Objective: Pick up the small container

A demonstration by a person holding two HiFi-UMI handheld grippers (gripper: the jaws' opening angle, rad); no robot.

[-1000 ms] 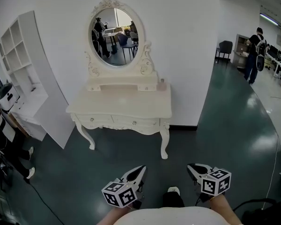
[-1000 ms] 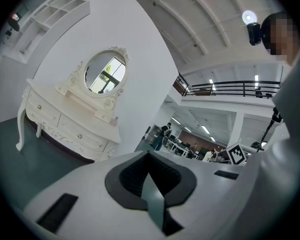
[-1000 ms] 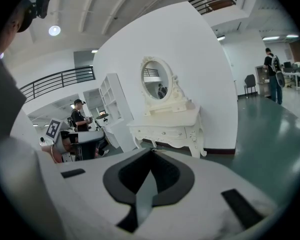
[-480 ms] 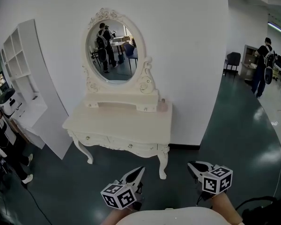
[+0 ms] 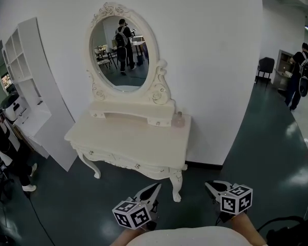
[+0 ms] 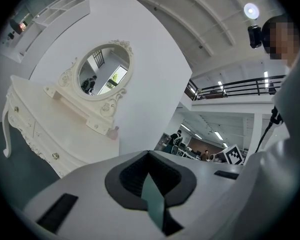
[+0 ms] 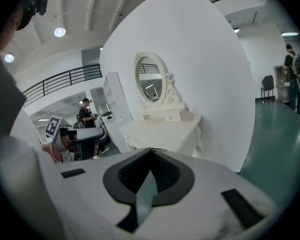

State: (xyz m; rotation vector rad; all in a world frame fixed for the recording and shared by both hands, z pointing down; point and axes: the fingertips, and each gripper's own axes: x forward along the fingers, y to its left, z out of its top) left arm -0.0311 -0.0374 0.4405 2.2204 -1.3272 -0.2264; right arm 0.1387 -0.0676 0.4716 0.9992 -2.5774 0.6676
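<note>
Container (image 5: 178,120) x1 on dresser (image 5: 118,137) w/ 1 mirror (image 5: 120,50); 2 tools, left tool (image 5: 155,186) & right tool (image 5: 209,184), both closed, empty.

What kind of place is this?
Probably a big work hall with a mock bedroom corner: a white dressing table and oval mirror against a bare wall, white shelves beside it, and a person and a chair far off.

Your small container (image 5: 179,120), at the far right corner of the dressing table (image 5: 128,137), is too small to tell its shape or lid. The table's rear legs are hidden behind its top. At the left, a person (image 5: 7,150) is cut off by your head view's edge.
</note>
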